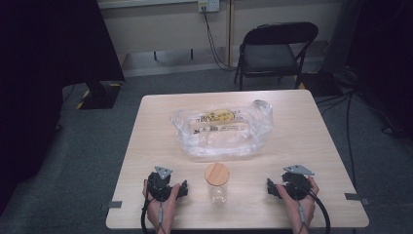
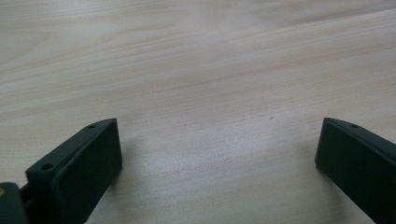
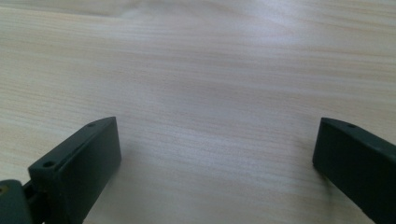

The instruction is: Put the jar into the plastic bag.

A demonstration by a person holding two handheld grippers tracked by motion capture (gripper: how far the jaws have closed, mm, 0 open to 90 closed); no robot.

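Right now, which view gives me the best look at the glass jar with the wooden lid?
The high view: the jar stands upright between the two grippers, its wooden lid on. The left and right gripper views look down at bare tabletop between open jaws, so they add nothing on it.

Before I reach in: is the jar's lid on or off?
On. The round wooden lid sits flat on top of the clear glass jar, which stands upright on the table.

Black folding chair (image 1: pixel 276 51) beyond the table (image 1: pixel 311 146), wall socket (image 1: pixel 208 5) with hanging cable (image 1: pixel 213 39)
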